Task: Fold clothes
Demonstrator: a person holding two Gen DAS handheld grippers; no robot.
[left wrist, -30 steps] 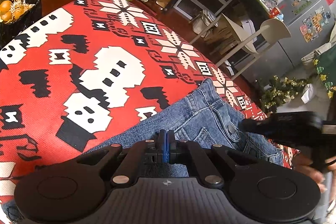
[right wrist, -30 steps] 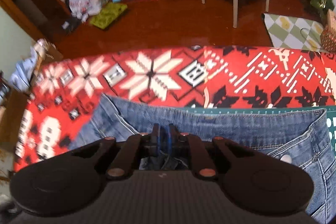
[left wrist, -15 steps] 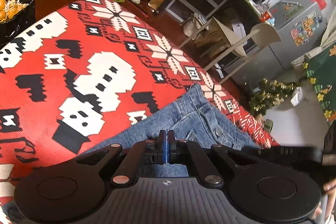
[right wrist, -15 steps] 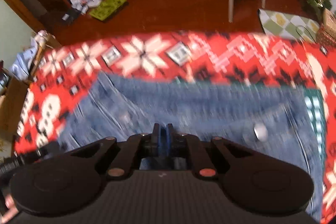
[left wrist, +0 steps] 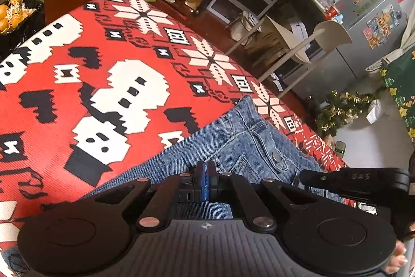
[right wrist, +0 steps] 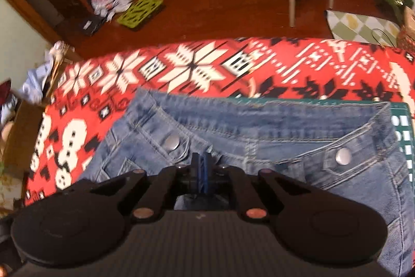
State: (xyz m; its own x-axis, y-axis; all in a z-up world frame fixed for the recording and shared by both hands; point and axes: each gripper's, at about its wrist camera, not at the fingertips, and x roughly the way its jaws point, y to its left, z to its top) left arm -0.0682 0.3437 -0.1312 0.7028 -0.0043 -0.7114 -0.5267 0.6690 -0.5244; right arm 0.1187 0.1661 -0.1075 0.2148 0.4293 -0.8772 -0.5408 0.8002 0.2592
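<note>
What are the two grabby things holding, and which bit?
Both hand-held grippers, left and right, are shut on the blue jeans, pinching denim just below the waistband, near the snap buttons.

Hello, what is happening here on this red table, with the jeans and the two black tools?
A person is folding a pair of blue jeans on a table covered with a red patterned cloth, using a handheld gripper in each hand. The left gripper and the right gripper are both shut, apparently each pinching denim. In the right wrist view, the jeans lie spread with two metal snap buttons showing, partly over a green mat.
</note>
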